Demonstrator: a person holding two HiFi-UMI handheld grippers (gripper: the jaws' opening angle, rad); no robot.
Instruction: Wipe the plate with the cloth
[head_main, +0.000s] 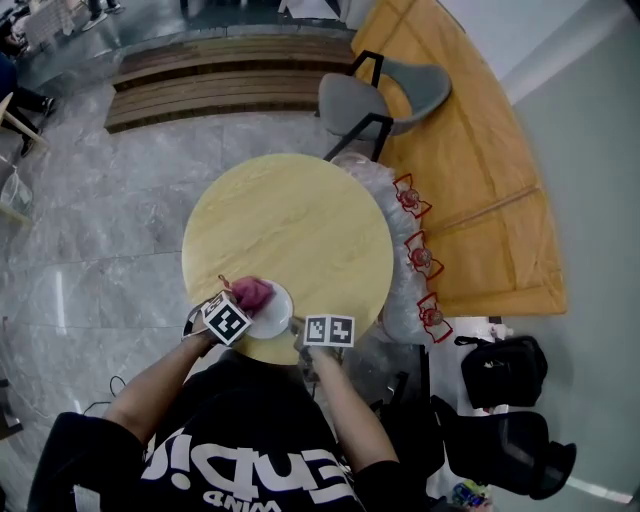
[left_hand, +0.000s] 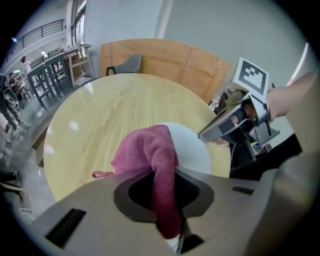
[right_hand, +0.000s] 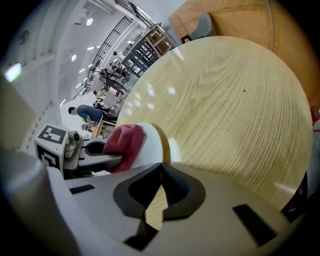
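A small white plate (head_main: 278, 313) sits at the near edge of the round pale wooden table (head_main: 290, 225). A pink cloth (head_main: 251, 293) lies bunched on its left part. My left gripper (head_main: 240, 305) is shut on that cloth (left_hand: 150, 150), which runs up between the jaws and spreads over the plate (left_hand: 192, 150). My right gripper (head_main: 298, 325) is at the plate's right rim, its jaws closed on the edge (right_hand: 154, 142). In the right gripper view the left gripper (right_hand: 100, 160) presses the cloth (right_hand: 122, 145) against the plate. The left gripper view shows the right gripper (left_hand: 205, 134) at the rim.
A grey chair (head_main: 385, 95) stands beyond the table, beside a wooden platform (head_main: 470, 150). Clear plastic bags with red prints (head_main: 410, 255) hang off the table's right side. Black bags (head_main: 500, 372) lie on the floor at the right. The plate is close to the table's near edge.
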